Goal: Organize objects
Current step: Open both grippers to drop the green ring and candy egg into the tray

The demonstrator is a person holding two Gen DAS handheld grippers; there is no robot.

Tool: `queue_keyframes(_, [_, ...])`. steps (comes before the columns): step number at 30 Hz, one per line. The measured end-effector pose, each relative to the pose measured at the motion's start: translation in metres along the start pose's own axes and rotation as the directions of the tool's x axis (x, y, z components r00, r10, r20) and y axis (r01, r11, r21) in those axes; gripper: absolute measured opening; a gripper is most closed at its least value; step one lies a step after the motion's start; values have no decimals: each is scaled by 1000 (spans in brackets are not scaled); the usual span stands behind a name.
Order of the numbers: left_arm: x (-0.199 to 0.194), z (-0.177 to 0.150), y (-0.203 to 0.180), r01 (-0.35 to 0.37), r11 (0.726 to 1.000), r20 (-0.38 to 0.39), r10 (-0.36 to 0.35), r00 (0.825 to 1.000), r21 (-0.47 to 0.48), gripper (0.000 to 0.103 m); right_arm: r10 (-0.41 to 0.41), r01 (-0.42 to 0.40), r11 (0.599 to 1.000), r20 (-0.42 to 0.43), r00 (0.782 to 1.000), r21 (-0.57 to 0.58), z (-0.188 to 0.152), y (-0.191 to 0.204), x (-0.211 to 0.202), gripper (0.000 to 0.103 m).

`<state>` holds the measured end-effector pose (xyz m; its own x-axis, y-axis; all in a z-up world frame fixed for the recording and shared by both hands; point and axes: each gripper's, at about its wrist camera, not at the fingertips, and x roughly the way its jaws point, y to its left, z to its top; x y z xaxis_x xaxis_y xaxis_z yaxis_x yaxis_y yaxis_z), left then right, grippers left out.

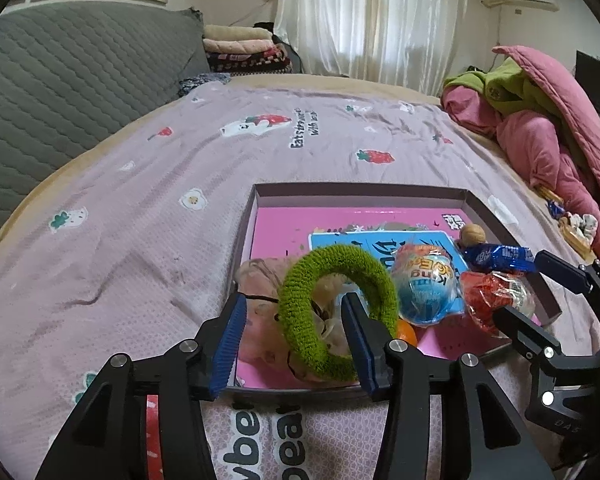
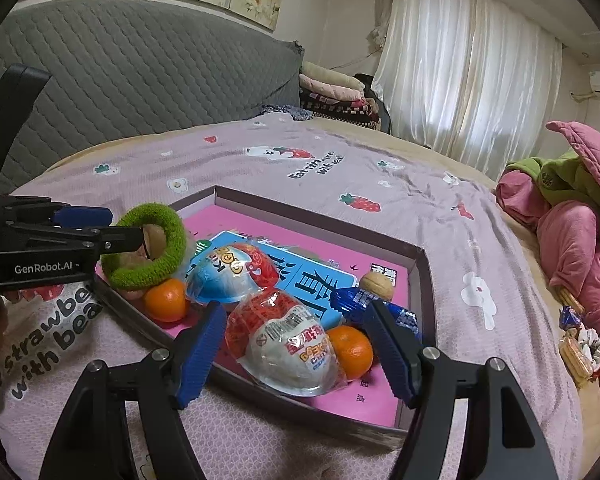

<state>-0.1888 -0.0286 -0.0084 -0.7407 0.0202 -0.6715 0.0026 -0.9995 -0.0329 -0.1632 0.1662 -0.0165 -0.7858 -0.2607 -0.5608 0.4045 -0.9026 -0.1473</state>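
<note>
Both hand-held grippers hover over a shallow box (image 2: 416,256) lying on a lilac bedsheet (image 1: 148,216). Seen from its own camera, the left gripper (image 1: 296,332) has its blue pads apart, and a green fuzzy hair ring (image 1: 336,304) stands on edge between them, its lower arc close to the right pad; I cannot tell whether it touches. That ring rests on a pinkish scrunchie (image 1: 260,280) in the box's near left corner. From the right camera, the right gripper (image 2: 296,344) is spread wide too, its pads on either side of a red-and-white wrapped toy egg (image 2: 284,344) without pressing it. At three o'clock of that egg, touching it, sits an orange (image 2: 352,350); at eleven o'clock lies a blue wrapped egg (image 2: 224,272), with a second orange (image 2: 166,298) at its nine o'clock. Toward one o'clock lie a blue candy wrapper (image 2: 356,300) and a walnut (image 2: 376,286).
</note>
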Motion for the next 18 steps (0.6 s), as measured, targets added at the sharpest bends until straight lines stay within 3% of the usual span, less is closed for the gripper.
queue_keyframes(8, [-9,2,-3,-8,1000,9,8,1000,5,51,3,-4,1000,14,1000,16,3,-4,-6,73])
queue_keyframes(11, [-14,3,-5,-10,1000,16,10,1000,6,61,3,-4,1000,22,1000,22,3,-6,-10,74])
queue_keyframes(18, [-26,6,-12,-11,1000,31,11,999,21,63,2,-4,999,51,999,42,7,-11,-20,79])
